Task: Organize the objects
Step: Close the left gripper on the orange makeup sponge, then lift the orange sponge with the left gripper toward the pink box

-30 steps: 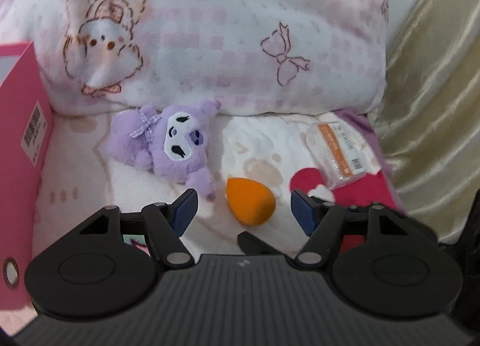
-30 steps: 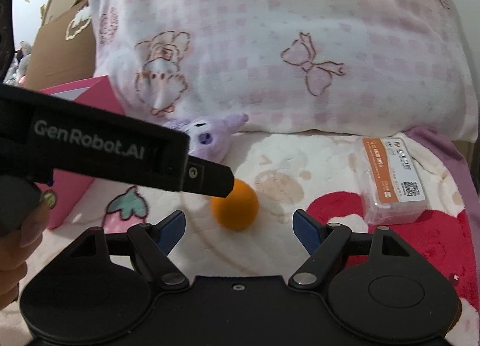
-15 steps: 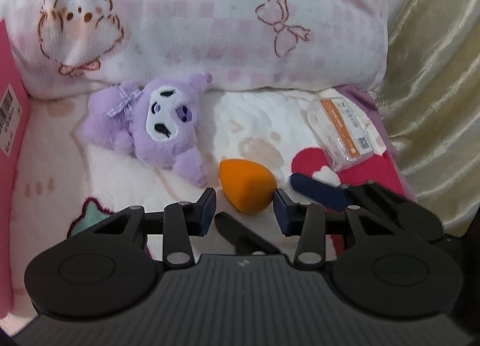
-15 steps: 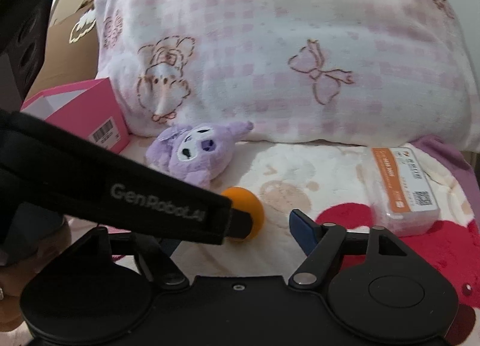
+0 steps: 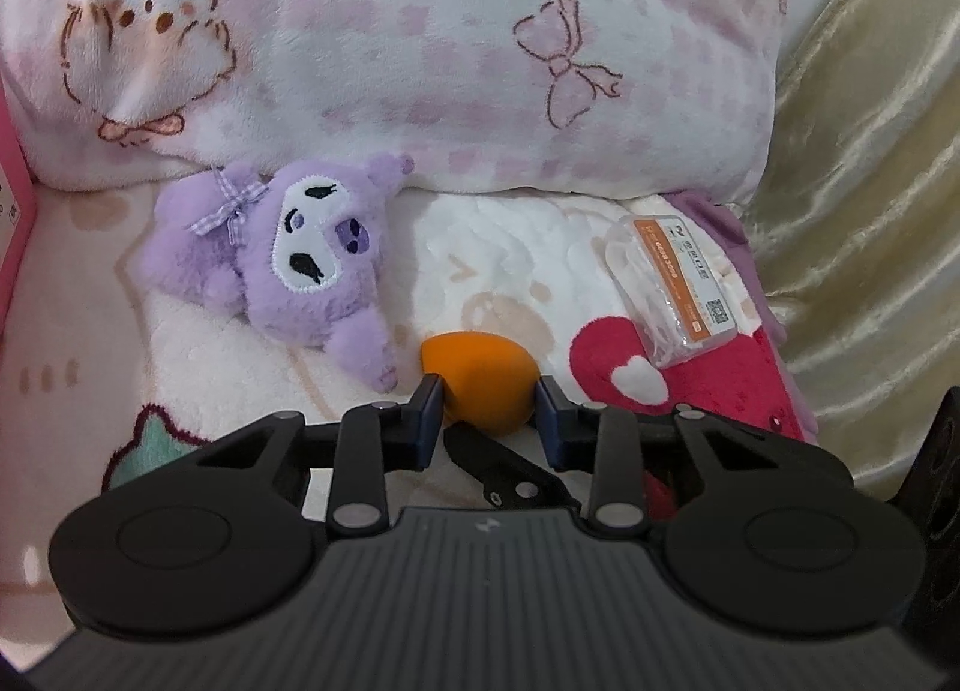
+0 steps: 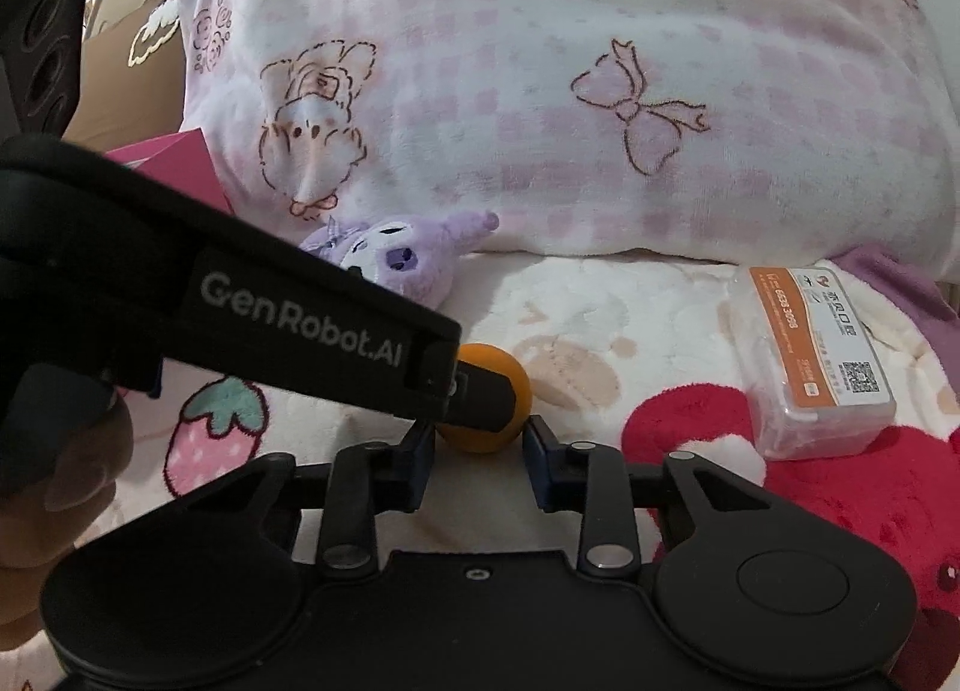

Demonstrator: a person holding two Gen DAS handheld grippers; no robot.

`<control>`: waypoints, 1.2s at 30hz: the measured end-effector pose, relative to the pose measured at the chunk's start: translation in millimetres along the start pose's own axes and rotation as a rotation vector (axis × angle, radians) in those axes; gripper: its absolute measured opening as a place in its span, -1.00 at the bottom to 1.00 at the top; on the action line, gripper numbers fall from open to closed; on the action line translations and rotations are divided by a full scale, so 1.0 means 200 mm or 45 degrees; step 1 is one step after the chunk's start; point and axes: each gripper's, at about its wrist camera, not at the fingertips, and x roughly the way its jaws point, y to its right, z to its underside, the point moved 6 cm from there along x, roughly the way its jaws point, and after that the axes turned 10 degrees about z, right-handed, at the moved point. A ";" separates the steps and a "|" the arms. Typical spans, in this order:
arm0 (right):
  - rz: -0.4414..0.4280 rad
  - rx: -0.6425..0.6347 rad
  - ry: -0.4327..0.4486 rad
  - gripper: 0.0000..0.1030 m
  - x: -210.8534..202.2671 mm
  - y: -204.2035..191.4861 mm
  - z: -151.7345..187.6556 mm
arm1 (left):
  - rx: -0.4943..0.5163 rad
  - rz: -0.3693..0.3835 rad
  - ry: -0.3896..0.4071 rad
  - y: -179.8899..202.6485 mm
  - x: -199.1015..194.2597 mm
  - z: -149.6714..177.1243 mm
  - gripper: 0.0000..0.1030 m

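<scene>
Both grippers—left gripper (image 5: 489,391), right gripper (image 6: 477,433)—closing on the smooth, egg-shaped orange sponge (image 5: 480,385).

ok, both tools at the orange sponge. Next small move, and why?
Probably open the right tool and back it off: both tools' jaws are closing around the same orange sponge, and the left tool has its pads on it. One grip seems enough.

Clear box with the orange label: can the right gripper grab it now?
Probably not yet. The right gripper is closing its jaws with the orange sponge between them. The clear box lies uncovered off to the side, so it looks reachable once the sponge is dropped.
</scene>
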 end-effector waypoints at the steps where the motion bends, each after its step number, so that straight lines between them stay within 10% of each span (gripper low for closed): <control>1: 0.006 -0.009 0.002 -0.31 -0.01 -0.01 0.00 | -0.002 0.002 -0.004 0.00 -0.01 0.00 -0.38; 36: -0.092 0.015 -0.169 -0.33 -0.54 -0.39 0.16 | -0.013 -0.118 -0.215 0.09 -0.54 0.38 -0.41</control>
